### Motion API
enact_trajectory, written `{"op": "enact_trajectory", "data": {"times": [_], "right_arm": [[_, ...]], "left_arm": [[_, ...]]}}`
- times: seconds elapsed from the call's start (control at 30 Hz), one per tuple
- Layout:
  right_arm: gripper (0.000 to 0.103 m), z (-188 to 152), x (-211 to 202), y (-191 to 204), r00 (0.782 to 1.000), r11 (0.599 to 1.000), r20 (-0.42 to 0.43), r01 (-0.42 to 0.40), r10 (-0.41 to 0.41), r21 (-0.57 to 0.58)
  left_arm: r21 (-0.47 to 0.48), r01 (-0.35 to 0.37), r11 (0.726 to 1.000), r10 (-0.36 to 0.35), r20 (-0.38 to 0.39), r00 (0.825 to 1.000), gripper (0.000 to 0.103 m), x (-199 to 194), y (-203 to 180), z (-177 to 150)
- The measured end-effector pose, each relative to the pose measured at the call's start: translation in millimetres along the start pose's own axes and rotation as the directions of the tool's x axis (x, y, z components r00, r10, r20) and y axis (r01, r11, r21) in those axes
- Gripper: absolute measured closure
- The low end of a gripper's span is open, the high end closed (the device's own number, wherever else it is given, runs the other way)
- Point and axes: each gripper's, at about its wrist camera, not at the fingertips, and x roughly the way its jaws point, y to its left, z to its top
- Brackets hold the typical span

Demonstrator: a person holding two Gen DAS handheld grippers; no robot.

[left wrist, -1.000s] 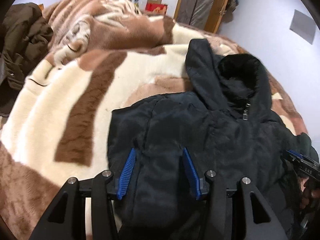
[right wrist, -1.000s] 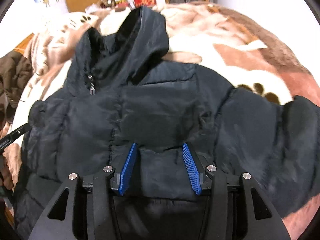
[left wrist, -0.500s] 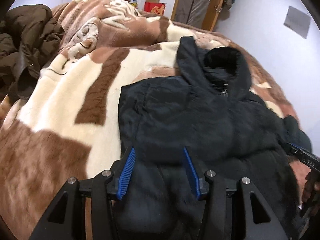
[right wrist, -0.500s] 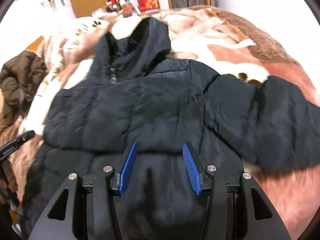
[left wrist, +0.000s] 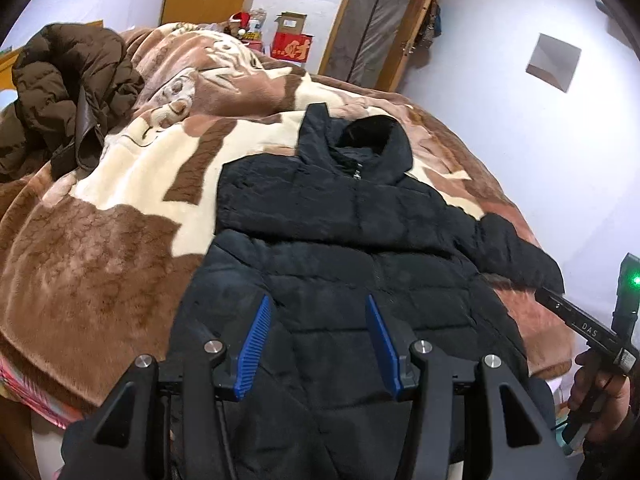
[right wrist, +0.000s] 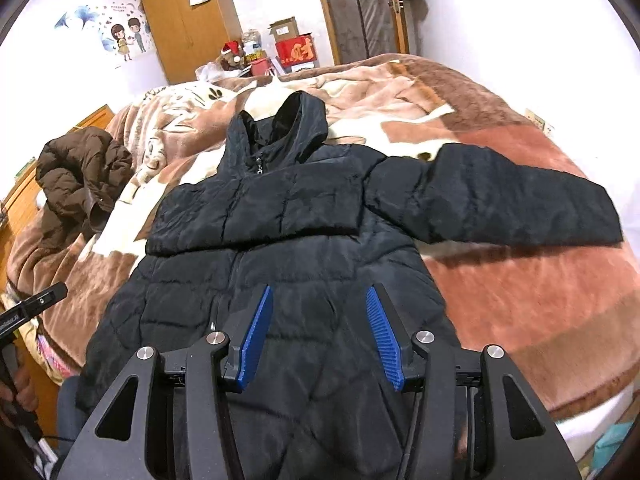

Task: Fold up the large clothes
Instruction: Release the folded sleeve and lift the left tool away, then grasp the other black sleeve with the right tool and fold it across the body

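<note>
Black puffer jacket (right wrist: 288,240) spread on the bed (right wrist: 520,300), one sleeve across the chest, other out at 3 o'clock; both hand-held grippers (left wrist: 316,340) (right wrist: 318,332) half open, empty; next, probably: fold that sleeve in.

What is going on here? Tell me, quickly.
A person holds a two-finger gripper in each hand over a black hooded jacket, which lies front up on a brown and cream blanket. One sleeve is folded across the chest; the other sleeve lies stretched out sideways. The left gripper and right gripper are open, gripping nothing.
</note>
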Motion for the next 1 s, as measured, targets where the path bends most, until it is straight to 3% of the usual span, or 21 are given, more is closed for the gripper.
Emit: {"op": "enact_trajectory", "data": {"times": [0.1, 0.47, 0.83, 1.0], "right_arm": [[0.042, -6, -13, -9, 1.000, 0.999, 0.019, 0.006, -0.006, 0.031], [0.036, 4, -37, -61, 0.994, 0.987, 0.099, 0.022, -0.038, 0.162], [0.036, 1, 2, -148, 0.990, 0.943, 0.009, 0.134, -0.144, 0.304], [0.036, 4, 30, -203, 0.979, 0.900, -0.041, 0.198, -0.198, 0.388]], "left_arm": [[0.020, 0.008, 1.000, -0.008, 0.002, 1.000, 0.051, -5, -20, -3], [0.111, 0.092, 0.990, -0.102, 0.092, 0.990, 0.050, -5, -98, 45], [0.142, -0.008, 0.990, 0.005, 0.019, 1.000, 0.050, 66, -100, 53], [0.148, -0.062, 0.987, 0.068, -0.035, 0.997, 0.050, 107, -92, 56]]}}
